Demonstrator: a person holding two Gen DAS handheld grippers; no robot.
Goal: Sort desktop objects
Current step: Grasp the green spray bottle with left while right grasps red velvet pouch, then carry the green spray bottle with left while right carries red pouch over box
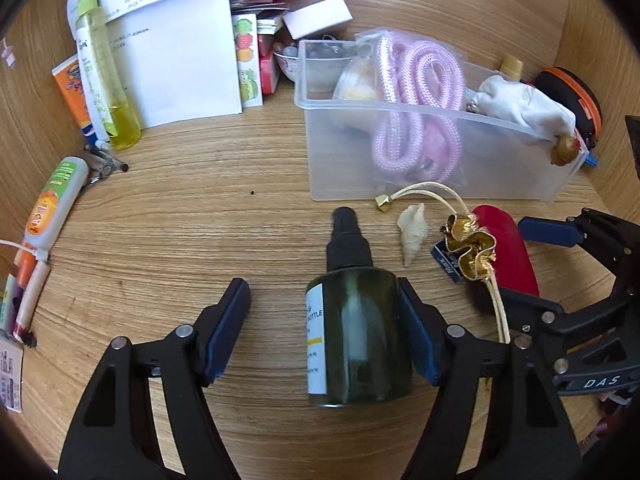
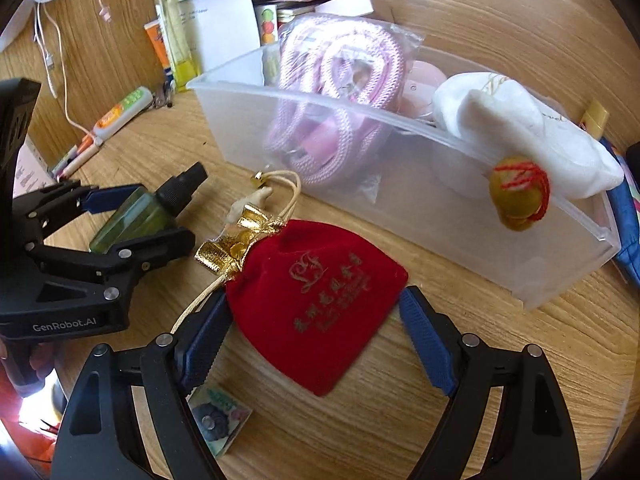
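A dark green spray bottle (image 1: pixel 356 328) lies on the wooden desk between the open jaws of my left gripper (image 1: pixel 324 320), against the right finger; it also shows in the right wrist view (image 2: pixel 140 216). A red velvet pouch (image 2: pixel 320 304) with a gold frilled neck lies between the open jaws of my right gripper (image 2: pixel 316 340), touching the left finger. The pouch (image 1: pixel 508 252) shows in the left wrist view too. A clear plastic bin (image 2: pixel 400 184) behind holds a pink rope (image 2: pixel 332 92) in a bag and a white cloth (image 2: pixel 520 128).
A small shell (image 1: pixel 412 236) and a gold bead on a cord (image 1: pixel 383 202) lie in front of the bin (image 1: pixel 348 172). A yellow bottle (image 1: pixel 104 76), tubes, pens and papers (image 1: pixel 180 52) crowd the left and back. A small card (image 2: pixel 218 420) lies under my right gripper.
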